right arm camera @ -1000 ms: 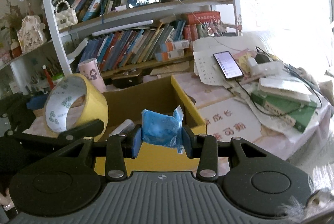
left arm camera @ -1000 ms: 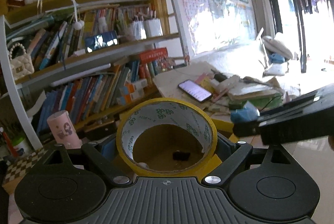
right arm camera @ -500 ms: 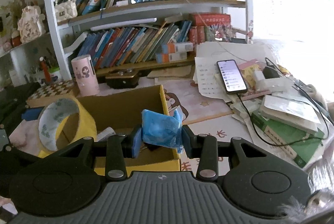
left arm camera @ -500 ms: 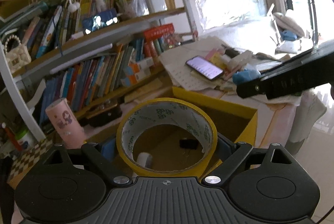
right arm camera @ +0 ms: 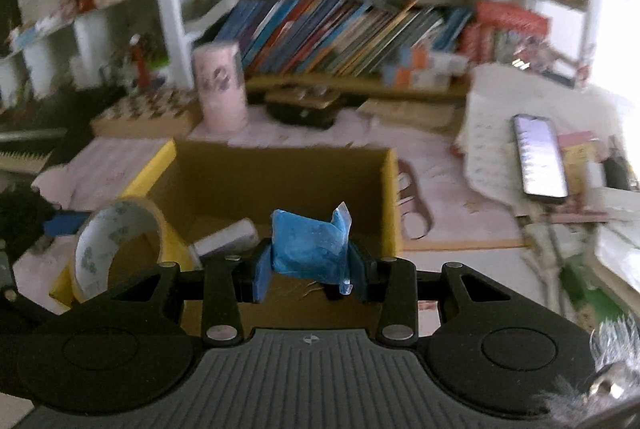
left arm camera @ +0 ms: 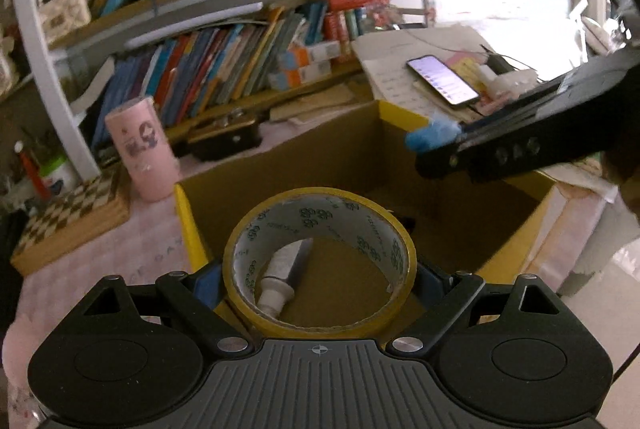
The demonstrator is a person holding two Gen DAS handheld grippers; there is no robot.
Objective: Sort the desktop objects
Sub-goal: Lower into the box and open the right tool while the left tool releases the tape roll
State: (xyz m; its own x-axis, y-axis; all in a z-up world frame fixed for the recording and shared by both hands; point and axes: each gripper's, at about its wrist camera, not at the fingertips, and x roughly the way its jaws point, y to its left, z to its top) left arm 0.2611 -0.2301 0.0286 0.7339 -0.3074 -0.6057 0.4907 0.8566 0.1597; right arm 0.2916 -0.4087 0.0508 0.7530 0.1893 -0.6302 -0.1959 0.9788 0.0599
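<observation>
- Both my hands have swung in over the open cardboard box (left arm camera: 460, 205) since a second ago.
- My left gripper (left arm camera: 320, 279) has its jaws spread wide, clamping the yellow tape roll (left arm camera: 276, 225) above the box.
- My right gripper (right arm camera: 310, 269) has its jaws clenched on a blue packet (right arm camera: 308, 245).
- A white tube (left arm camera: 284, 277) lies inside the box.
- A pink cup (right arm camera: 220, 89) stands on the bench behind.
</observation>
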